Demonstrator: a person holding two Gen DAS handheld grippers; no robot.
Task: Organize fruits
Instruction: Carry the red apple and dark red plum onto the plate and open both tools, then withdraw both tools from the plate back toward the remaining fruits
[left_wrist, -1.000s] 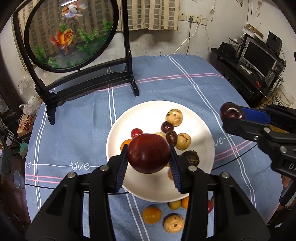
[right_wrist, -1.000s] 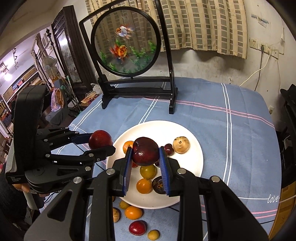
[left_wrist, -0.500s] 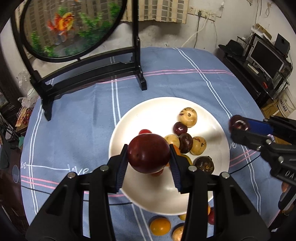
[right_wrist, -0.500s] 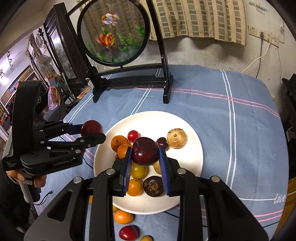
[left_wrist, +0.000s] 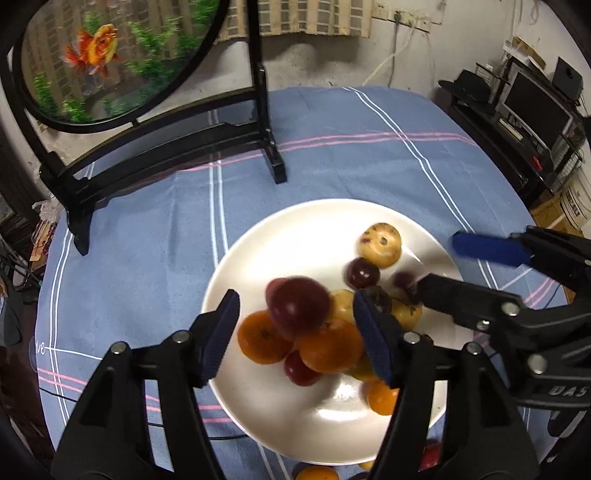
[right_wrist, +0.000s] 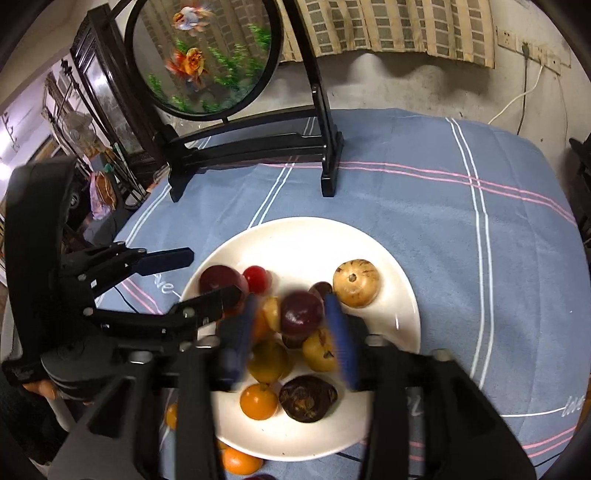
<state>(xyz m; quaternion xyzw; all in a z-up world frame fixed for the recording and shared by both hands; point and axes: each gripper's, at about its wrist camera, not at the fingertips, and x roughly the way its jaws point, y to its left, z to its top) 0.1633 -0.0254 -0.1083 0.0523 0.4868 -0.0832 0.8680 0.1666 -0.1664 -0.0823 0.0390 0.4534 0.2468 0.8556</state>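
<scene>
A white plate (left_wrist: 258, 229) (right_wrist: 406, 295) on the blue cloth holds a pile of oranges, tan fruits and dark plums. My left gripper (left_wrist: 295, 332) (right_wrist: 210, 277) hangs low over the plate's left side. Its jaws are opening, and a large dark red plum (left_wrist: 297, 310) (right_wrist: 221, 280) sits blurred between them, clear of both pads, on top of the oranges. My right gripper (right_wrist: 291, 332) (left_wrist: 439, 264) is over the pile's middle with its jaws opening too. A smaller dark plum (right_wrist: 301, 314) lies loose between its blue pads.
A round goldfish screen (left_wrist: 110, 62) on a black stand (right_wrist: 328, 166) stands behind the plate. A few loose fruits (right_wrist: 238, 461) lie on the cloth by the plate's near rim. A desk with a monitor (left_wrist: 532, 107) stands off the table's right side.
Both grippers have come down toward the plate. Each was shut on a plum; now both pairs of jaws stand apart and the plums are free of the pads.
</scene>
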